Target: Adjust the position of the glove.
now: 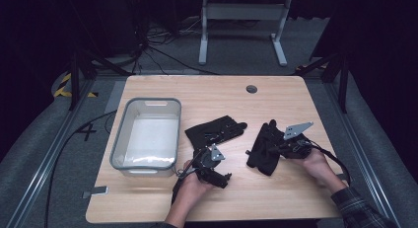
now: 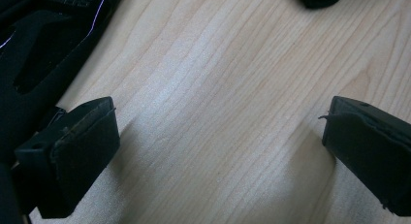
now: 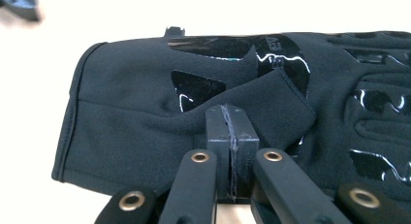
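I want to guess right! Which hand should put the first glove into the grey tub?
Probably the right. The right gripper is already shut on a glove, so it could carry it over to the tub. The left gripper sits open over bare table beside the other glove.

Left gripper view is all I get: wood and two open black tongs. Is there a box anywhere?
Observer: Yes, a clear bin sits on the left side of the table, and it looks empty.
Operator: What's the black thing in my corner?
Observer: A glove, lying flat just beyond the left tongs.
Operator: What's the other hand doing?
Observer: The right tongs are shut on the cuff of a second glove.
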Demonstrator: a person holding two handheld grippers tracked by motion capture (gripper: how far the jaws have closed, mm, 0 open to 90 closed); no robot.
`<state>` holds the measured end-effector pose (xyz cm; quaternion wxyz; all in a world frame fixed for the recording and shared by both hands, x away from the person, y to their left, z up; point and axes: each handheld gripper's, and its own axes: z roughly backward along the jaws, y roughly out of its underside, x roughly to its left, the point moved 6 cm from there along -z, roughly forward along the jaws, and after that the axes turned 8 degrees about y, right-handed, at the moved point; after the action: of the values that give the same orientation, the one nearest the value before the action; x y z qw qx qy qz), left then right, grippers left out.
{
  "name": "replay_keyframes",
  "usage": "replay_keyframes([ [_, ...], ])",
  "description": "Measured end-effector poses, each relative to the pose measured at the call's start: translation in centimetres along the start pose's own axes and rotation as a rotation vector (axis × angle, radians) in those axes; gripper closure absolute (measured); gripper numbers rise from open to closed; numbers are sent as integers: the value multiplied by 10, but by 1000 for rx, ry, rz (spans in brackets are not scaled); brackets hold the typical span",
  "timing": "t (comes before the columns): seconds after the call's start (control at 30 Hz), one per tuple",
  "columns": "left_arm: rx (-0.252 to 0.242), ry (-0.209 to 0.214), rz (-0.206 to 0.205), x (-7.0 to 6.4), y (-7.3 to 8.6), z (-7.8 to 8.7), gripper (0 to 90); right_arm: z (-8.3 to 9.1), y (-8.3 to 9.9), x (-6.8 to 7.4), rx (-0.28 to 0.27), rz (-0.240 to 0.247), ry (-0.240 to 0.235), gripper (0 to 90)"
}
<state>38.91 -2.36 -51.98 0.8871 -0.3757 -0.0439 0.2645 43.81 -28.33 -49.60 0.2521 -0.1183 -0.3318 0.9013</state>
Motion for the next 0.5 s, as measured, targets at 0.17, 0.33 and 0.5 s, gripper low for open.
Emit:
replay_keyframes([
  [0.17, 0, 0, -3, 0, 0, 0, 1, 3, 3, 14, 3, 22, -33, 900],
  [0.33, 1, 0, -2, 0, 0, 0, 1, 7, 7, 31, 7, 41, -77, 900],
  [0.5, 1, 0, -2, 0, 0, 0, 1, 11, 12, 49, 12, 62, -115, 900],
])
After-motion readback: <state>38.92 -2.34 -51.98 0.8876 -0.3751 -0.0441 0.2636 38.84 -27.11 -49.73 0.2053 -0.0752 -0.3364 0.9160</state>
